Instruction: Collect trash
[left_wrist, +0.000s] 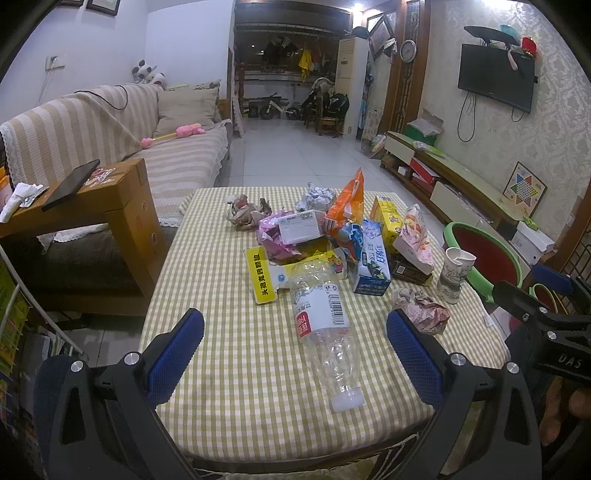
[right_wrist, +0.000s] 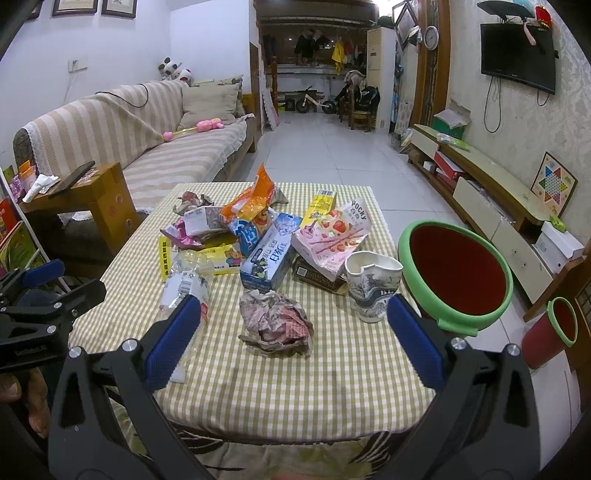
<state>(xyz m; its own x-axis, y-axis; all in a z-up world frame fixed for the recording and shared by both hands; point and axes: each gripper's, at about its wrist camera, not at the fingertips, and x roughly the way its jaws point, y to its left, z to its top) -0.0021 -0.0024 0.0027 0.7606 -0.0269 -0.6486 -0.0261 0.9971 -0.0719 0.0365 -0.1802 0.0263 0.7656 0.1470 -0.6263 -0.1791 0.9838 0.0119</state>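
Checked yellow cloth covers the table (right_wrist: 280, 391); trash is heaped mid-table — clear plastic bottle (left_wrist: 325, 325) lying on its side, cap toward the near edge, crumpled paper ball (right_wrist: 275, 321) just in front of the pile, paper cup (right_wrist: 371, 286) upright near the right edge. Left gripper (left_wrist: 295, 354) fingers spread wide, holding nothing, lined up either side of the bottle; likely the first pick. Right gripper (right_wrist: 293, 339) also wide open and empty, bracketing the paper ball. Red bin (right_wrist: 458, 273) with green rim sits just off the table's right side, mouth tilted toward it — short drop path; smaller red bin (right_wrist: 550, 332) beyond. Near strip of cloth is bare, so room to approach; cup by the edge could tip.
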